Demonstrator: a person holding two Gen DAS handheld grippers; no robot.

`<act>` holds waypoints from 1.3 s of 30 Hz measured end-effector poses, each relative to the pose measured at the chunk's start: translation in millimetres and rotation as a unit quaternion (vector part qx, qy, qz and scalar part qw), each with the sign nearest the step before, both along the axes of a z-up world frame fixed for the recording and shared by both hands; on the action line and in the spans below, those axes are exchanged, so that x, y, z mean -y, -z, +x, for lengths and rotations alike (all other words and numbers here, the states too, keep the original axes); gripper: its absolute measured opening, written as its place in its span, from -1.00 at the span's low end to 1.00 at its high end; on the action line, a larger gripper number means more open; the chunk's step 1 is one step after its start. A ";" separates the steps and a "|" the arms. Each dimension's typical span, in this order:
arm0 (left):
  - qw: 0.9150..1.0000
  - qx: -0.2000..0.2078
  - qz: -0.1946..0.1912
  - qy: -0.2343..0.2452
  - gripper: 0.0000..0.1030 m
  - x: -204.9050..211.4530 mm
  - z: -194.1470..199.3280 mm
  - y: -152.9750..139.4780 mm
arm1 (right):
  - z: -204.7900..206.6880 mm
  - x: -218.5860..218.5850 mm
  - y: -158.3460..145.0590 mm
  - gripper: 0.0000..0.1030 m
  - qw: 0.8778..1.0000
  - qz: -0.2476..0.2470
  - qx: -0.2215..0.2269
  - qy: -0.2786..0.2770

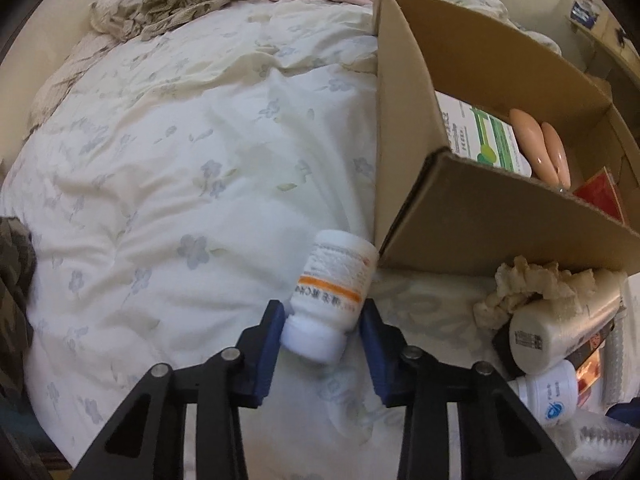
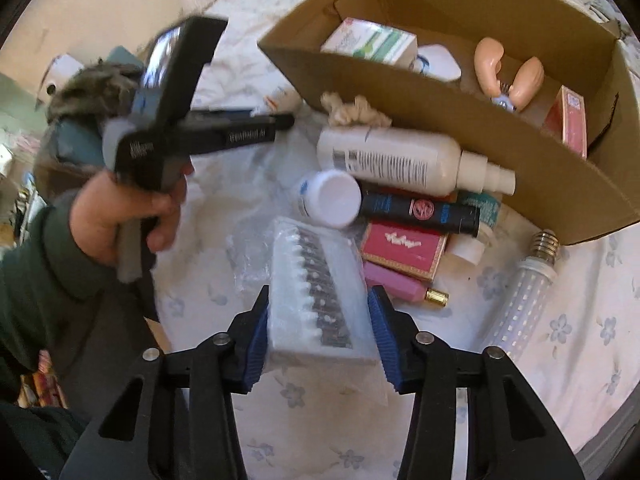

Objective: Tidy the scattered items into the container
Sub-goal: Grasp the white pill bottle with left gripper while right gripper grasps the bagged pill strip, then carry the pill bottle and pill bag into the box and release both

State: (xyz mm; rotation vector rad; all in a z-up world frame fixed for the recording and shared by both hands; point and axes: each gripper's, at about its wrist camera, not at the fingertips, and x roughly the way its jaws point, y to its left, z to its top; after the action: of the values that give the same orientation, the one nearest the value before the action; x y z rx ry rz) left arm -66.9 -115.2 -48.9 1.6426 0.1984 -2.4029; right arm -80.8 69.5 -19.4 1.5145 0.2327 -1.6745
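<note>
The left gripper point(image 1: 322, 340) clamps the cap end of a white pill bottle point(image 1: 334, 292) lying on the bedspread point(image 1: 160, 200), its base tilted up toward the cardboard box point(image 1: 460, 216) corner; open bedding lies left. The right gripper point(image 2: 318, 332) squeezes a clear vial pack point(image 2: 316, 292) lengthwise. Labels are unreadable.

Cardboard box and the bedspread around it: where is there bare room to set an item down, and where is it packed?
Free: the bedspread left of the cardboard box, and the box's near-left corner beside the green-and-white carton. Crowded: the pile against the box's front wall, namely the white lotion bottle, black tube and red box.
</note>
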 end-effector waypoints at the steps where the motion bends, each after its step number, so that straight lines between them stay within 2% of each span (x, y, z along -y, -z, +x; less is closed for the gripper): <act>1: 1.000 -0.005 0.003 -0.002 -0.34 1.4 2.6 -3.6 | 2.2 -1.0 -4.6 -0.01 1.000 -0.009 0.000 0.002; 6: 1.000 -0.018 -0.009 -0.001 -0.38 -1.3 10.4 -14.2 | -9.7 -13.2 -25.2 -0.07 0.999 -0.046 0.004 0.004; 7: 1.000 -0.021 -0.009 0.003 -0.38 -3.9 17.3 -17.1 | -9.1 -13.0 -30.9 -0.09 0.998 -0.055 -0.009 -0.002; 9: 0.999 -0.026 -0.009 0.021 -0.38 -26.1 7.0 -21.9 | -10.4 -20.5 -43.4 -0.12 0.997 -0.068 -0.048 -0.003; 11: 0.998 -0.032 -0.030 0.035 -0.39 -37.1 2.5 -21.7 | -11.7 -21.2 -51.9 -0.12 0.995 -0.084 -0.060 0.008; 13: 0.998 -0.034 -0.043 0.039 -0.39 -41.1 4.6 -24.8 | -6.4 -11.4 -54.1 -0.12 0.992 -0.100 -0.075 0.024; 17: 0.998 -0.041 -0.031 0.025 -0.39 -33.4 9.9 -34.8 | -13.6 -13.4 -65.0 -0.12 0.984 -0.137 -0.094 0.065; 22: 0.997 -0.066 -0.034 -0.021 -0.39 -15.6 6.2 -39.1 | -34.5 -36.1 -84.2 -0.12 0.967 -0.161 -0.128 0.150; 28: 0.993 -0.063 0.016 -0.097 -0.39 20.3 10.8 -30.9 | -67.5 -65.5 -81.8 -0.12 0.944 -0.180 -0.094 0.259; 31: 0.984 -0.113 0.052 -0.124 -0.39 34.5 16.3 -50.3 | -79.7 -77.1 -83.4 -0.12 0.932 -0.205 -0.076 0.288; 35: 0.975 -0.185 0.036 -0.119 -0.39 41.6 15.2 -87.6 | -92.0 -86.7 -82.9 -0.12 0.919 -0.238 -0.052 0.310; 37: 0.973 -0.203 0.029 -0.109 -0.39 39.6 16.7 -98.1 | -97.2 -79.6 -75.5 -0.12 0.925 -0.228 -0.032 0.302; 38: 0.972 -0.211 0.028 -0.102 -0.39 37.1 18.1 -101.2 | -96.7 -74.7 -74.9 -0.08 0.933 -0.217 -0.024 0.287; 39: 0.972 -0.212 0.029 -0.100 -0.39 37.3 17.3 -100.0 | -93.8 -62.5 -71.6 -0.05 0.947 -0.191 -0.008 0.256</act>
State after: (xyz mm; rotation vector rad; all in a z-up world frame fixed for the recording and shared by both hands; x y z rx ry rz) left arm -49.6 -152.5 51.1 1.0465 0.4837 -2.5744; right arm -174.6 132.1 52.2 1.3269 -0.4974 -1.9867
